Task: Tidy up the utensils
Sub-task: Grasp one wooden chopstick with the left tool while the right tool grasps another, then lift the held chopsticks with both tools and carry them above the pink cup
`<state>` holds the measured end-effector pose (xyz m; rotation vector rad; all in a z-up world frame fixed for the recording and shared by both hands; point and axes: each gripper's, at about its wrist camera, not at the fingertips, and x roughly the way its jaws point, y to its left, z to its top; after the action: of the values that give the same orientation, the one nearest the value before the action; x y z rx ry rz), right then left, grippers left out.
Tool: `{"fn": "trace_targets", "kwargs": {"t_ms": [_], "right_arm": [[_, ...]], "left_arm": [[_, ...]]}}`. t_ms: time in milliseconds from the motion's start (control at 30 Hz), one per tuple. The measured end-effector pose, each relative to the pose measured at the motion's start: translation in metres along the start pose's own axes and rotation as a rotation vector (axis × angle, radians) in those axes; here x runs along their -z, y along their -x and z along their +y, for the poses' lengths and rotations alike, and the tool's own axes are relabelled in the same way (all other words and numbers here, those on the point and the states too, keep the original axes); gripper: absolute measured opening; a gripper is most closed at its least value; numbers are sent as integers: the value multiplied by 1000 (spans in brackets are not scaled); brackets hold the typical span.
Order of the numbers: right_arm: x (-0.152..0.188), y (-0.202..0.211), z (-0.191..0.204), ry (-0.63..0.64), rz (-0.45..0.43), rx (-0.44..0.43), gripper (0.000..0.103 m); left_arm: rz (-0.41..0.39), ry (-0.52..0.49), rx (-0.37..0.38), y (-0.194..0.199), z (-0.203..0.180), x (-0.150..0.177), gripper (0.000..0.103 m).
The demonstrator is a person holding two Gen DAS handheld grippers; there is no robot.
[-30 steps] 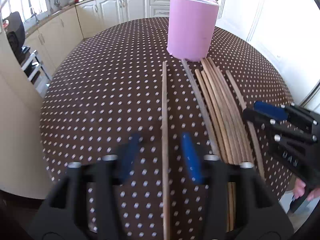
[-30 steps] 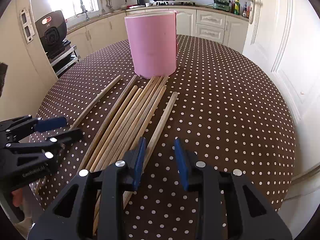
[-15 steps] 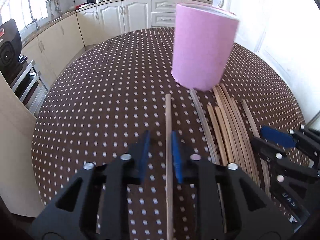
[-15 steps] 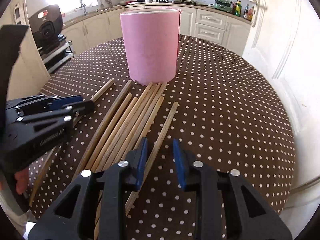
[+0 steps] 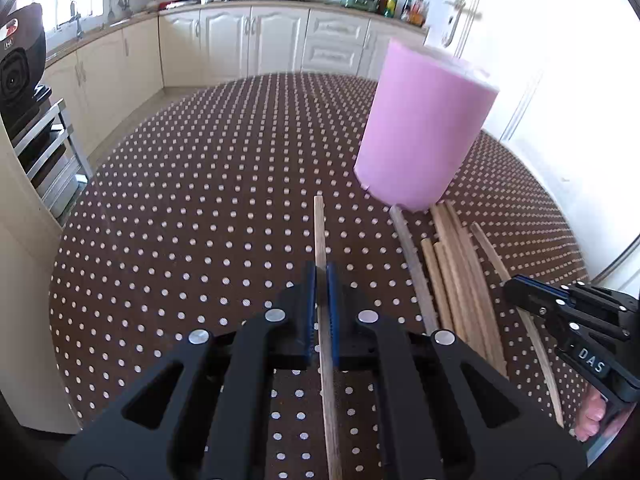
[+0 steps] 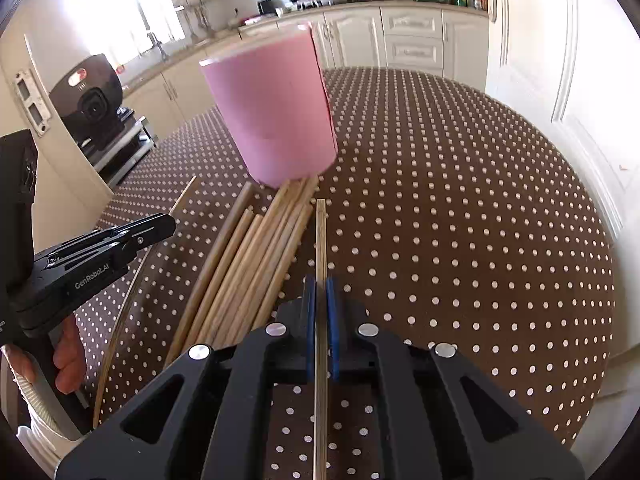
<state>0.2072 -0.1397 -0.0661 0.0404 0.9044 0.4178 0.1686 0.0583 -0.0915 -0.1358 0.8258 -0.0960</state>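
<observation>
Gripping one wooden chopstick apiece, both hand-held grippers stand closed over a round tabletop [image 5: 168,208] under a brown polka-dot cloth. Left gripper [image 5: 321,276]: blue pads clamped on a lone chopstick [image 5: 319,232] lying apart from the rest, toward the table's middle, its far tip short of the pink cylindrical holder [image 5: 424,132]. Right gripper [image 6: 320,288]: pads clamped on the outermost chopstick [image 6: 320,236], just beside the loose bundle of chopsticks [image 6: 256,264] whose far ends reach the holder's base. Both sets of jaws have just been closing, each with a stick between them. Holder: upright, toward the far edge of the tabletop, its opening not visible from either view. Hazards, judged: each stick is held well back from its far tip, so a long free end may swing or pivot in the pads during a lift. The right stick lies close to the bundle, so raising it may drag or roll neighbours toward the near edge. A free tip may strike the holder's wall or rim and push or tip it if that vessel is light. Two sticks arriving together may cross at the mouth. One curved stick [image 6: 120,320] near the person's hand [image 6: 66,354] lies close to the near edge and may roll off if nudged.
</observation>
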Motion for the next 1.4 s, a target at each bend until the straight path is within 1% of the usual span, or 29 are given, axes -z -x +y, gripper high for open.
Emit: {"fn": "trace_targets", "kwargs": {"t_ms": [33, 133, 233, 333, 367, 467, 533, 667, 767, 1000, 1100, 1233, 1333, 1400], "right_arm": [[1, 4, 3, 18, -20, 0, 5], [-1, 10, 5, 3, -46, -29, 5], [-3, 19, 7, 7, -97, -41, 5], [-8, 32, 6, -17, -149, -62, 5], [-11, 39, 6, -26, -178, -64, 5], [-14, 51, 5, -54, -230, -88, 5], [-17, 59, 4, -66, -272, -85, 5], [-22, 71, 6, -71, -350, -100, 5], [-23, 84, 10, -40, -436, -84, 5], [-34, 107, 16, -3, -613, -88, 5], [-43, 109, 18, -2, -666, -45, 5], [-51, 111, 18, 6, -731, -60, 5], [-56, 115, 19, 23, -815, -18, 5], [-61, 115, 20, 30, -849, -5, 4]], "left_arm": [[-18, -4, 4, 4, 1, 0, 6], [-55, -25, 14, 13, 0, 0, 6], [-81, -18, 28, 22, -6, 1, 6], [-137, -27, 47, 37, -12, 3, 6], [-168, -37, 63, 43, -13, 2, 6], [-253, -48, 90, 54, -16, -1, 6], [-293, -46, 117, 64, -17, -2, 6], [-370, -53, 144, 81, -20, -10, 6], [-423, -47, 165, 94, -24, -19, 6], [-494, -44, 175, 113, -32, -35, 6], [-512, -48, 171, 121, -35, -40, 6], [-543, -56, 173, 127, -37, -47, 6], [-565, -62, 177, 130, -40, -54, 6], [-574, -64, 179, 133, -43, -58, 6]]}}
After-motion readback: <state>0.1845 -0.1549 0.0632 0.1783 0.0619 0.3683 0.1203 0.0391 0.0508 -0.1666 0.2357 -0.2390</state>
